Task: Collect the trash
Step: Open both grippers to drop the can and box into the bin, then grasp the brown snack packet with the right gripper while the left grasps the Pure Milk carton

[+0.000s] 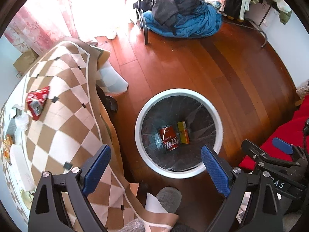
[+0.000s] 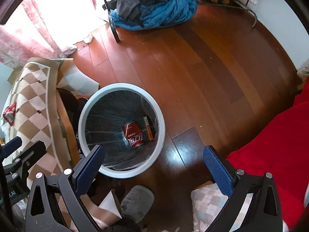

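Note:
A round white-rimmed trash bin with a dark liner stands on the wood floor. Inside lie a red cola can and a yellow-orange carton. My left gripper hovers open above the bin's near rim, with nothing between its blue pads. Over the floor just right of the bin my right gripper is open and empty; it also shows at the left wrist view's right edge. On the checkered tablecloth rests a red snack wrapper, with a white cup and an orange packet nearby.
The table stands left of the bin. A grey slipper lies near the bin's front. Blue bedding with dark clothes is piled at the far side, beside a metal rack leg. Red fabric fills the right.

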Motion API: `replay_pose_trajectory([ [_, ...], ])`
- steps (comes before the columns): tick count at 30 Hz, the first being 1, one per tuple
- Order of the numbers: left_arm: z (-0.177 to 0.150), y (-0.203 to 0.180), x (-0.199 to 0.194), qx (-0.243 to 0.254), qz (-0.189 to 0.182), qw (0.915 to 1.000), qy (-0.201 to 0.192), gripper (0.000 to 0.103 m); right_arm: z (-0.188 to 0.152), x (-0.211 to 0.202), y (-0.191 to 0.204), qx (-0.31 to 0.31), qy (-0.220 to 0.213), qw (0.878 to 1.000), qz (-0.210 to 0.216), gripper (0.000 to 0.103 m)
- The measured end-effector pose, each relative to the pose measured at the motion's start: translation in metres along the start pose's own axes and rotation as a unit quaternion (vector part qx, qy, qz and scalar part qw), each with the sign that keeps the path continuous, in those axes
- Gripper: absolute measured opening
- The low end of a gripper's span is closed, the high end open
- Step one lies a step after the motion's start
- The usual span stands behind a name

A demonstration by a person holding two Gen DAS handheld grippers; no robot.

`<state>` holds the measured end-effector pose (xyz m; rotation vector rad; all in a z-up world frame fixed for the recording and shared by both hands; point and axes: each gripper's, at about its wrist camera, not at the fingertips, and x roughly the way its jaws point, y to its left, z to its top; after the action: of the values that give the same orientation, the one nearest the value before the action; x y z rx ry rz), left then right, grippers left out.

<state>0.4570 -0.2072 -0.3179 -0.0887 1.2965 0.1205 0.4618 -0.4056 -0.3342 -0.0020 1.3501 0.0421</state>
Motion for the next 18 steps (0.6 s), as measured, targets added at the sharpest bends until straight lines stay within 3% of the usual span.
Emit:
replay_pose_trajectory([
  [10,-0.018,0.009,-0.068,-0.003,-0.004,0.9992,-0.040,0.095,-0.022,-0.088,0.010,-0.008,-0.050,0.999,0.000,0.103],
  [18,-0.035,0.034,-0.151,-0.014,0.007,0.9946,-0.103,0.095,-0.040,-0.177,0.029,0.000,-0.105,0.993,0.049,0.103],
])
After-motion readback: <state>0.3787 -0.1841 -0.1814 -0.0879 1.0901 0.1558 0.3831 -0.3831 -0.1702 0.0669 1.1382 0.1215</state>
